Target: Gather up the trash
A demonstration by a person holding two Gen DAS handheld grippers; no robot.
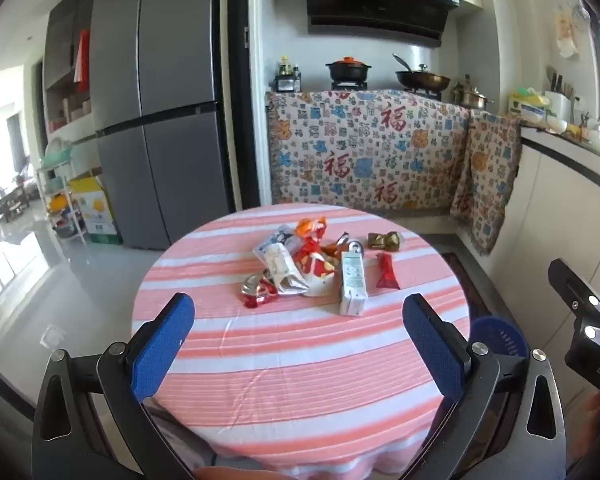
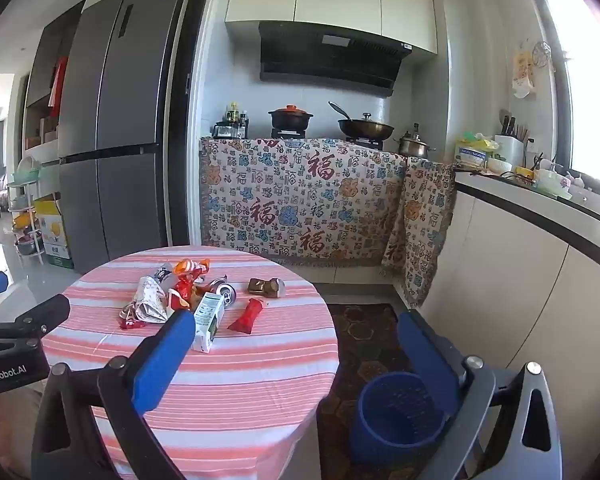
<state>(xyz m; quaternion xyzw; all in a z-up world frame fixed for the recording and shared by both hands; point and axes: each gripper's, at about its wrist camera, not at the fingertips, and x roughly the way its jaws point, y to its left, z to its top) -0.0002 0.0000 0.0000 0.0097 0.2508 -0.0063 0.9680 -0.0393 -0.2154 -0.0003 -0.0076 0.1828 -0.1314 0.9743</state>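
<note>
1. Two claws, both spread wide and holding nothing: left claw hovers over the near edge of the round striped surface; right claw hangs off its right edge, over the floor.
2. Trash sits in one heap around the middle of the surface, toward the far edge: white carton lying nearest, crushed can touching it, red wrapper just beside it, brown wrapper apart at the far right, crumpled foil and paper packets overlapping on the left.
3. Blue basket stands on the floor by the right edge, below the right claw.
4. Risk: overlapping packets; one pinch may lift two and shed one.
5. Risk: flat wrappers; the pads may catch the cloth and drag the heap.
6. Risk: can may roll off if nudged.
7. Risk: claws close side by side; could collide over the heap.
</note>
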